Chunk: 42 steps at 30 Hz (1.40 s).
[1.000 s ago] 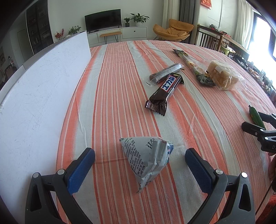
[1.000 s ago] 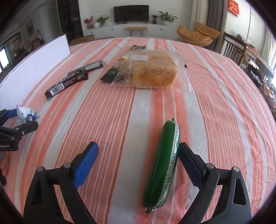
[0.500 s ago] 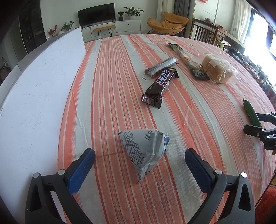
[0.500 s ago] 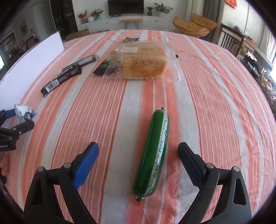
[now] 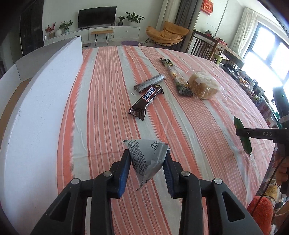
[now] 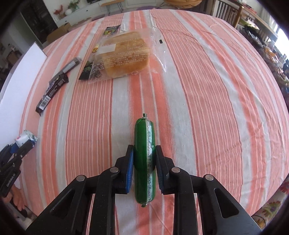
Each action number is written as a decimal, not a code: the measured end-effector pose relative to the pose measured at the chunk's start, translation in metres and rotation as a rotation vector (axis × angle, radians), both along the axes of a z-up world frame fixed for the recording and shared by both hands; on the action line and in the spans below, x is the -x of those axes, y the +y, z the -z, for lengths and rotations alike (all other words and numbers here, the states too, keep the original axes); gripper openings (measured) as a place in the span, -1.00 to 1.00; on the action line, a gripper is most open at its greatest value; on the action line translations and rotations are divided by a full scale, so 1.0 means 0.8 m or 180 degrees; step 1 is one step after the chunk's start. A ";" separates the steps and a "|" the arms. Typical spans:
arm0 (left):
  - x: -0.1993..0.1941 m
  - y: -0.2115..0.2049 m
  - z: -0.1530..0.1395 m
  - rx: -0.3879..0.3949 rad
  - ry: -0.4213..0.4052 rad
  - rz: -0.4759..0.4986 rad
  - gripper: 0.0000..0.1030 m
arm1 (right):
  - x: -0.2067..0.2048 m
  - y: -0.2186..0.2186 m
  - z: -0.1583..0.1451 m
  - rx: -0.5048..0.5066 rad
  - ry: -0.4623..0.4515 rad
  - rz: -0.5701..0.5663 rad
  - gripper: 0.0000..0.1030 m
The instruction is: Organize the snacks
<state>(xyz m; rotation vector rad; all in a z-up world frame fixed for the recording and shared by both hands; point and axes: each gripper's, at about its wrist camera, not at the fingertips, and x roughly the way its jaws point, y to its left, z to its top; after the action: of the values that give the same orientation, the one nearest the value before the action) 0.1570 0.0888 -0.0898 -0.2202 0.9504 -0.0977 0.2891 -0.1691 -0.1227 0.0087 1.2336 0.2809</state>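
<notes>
Orange-and-white striped tablecloth point(image 5: 101, 112) over the table. White foam board point(image 5: 41, 101) standing on edge along the left side. Beyond the table, dark television point(image 5: 97, 16) above a long white cabinet point(image 5: 115, 33), small orange-topped bench point(image 5: 102, 32) in front. Potted plants point(image 5: 132, 18) on the cabinet. Orange lounge chair point(image 5: 167, 34) further right, dark wooden chair point(image 5: 202, 47) just beside the table's far edge. Bright window point(image 5: 269, 54) with pale curtains at right.

Desk cloth point(image 6: 207, 94): woven, matt; green sausage point(image 6: 144, 159) casing: glossy plastic; bread bag point(image 6: 124, 54): clear film
</notes>
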 end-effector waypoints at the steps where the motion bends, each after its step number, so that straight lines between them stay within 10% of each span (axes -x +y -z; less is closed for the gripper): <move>1: 0.010 0.003 -0.010 0.0118 -0.0042 -0.0003 -0.33 | 0.005 -0.006 -0.006 -0.0157 0.0004 0.0067 -0.54; 9: 0.090 0.044 -0.124 0.0586 -0.0490 -0.0063 -0.33 | 0.046 0.073 -0.125 -0.1160 -0.0190 -0.0219 -0.54; 20: 0.144 0.254 -0.140 -0.0294 -0.0465 -0.1383 -0.29 | 0.126 0.356 -0.215 -0.1790 -0.0258 -0.1530 -0.53; 24: 0.158 0.292 -0.105 -0.0496 -0.0190 -0.1783 0.24 | 0.124 0.406 -0.181 -0.1734 -0.0247 -0.1613 0.36; 30: 0.169 0.246 -0.097 -0.0478 -0.0346 -0.1662 0.57 | 0.089 0.321 -0.118 -0.1326 -0.0509 -0.1255 0.34; 37: 0.122 0.064 -0.115 -0.0220 -0.0488 -0.0300 0.88 | 0.051 0.125 -0.013 0.0189 -0.1085 -0.0374 0.37; 42: 0.053 -0.032 -0.050 -0.0297 -0.0309 0.0149 0.90 | 0.034 0.021 0.017 0.0431 -0.1179 0.0272 0.37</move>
<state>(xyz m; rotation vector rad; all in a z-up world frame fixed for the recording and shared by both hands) 0.1145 0.0632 -0.0495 -0.1060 0.8615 -0.1059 0.2617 -0.1523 -0.1360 -0.1034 0.8792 0.1164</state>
